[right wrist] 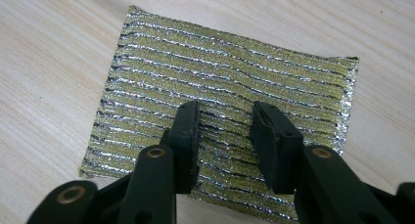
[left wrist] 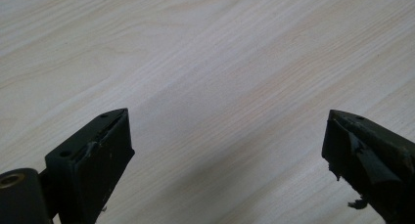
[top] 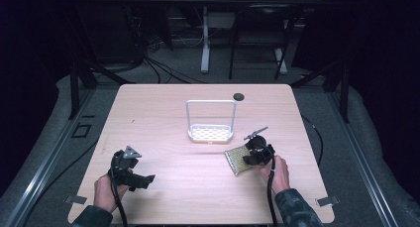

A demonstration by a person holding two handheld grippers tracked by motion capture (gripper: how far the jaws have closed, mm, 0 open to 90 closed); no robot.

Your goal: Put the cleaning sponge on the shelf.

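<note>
White wire rack (top: 210, 123) stands mid-table (top: 148, 118); small black disc (top: 238, 96) lies near far edge, apart from it.

No legible text, label, brand, number or sign on any surface in the three views.
</note>
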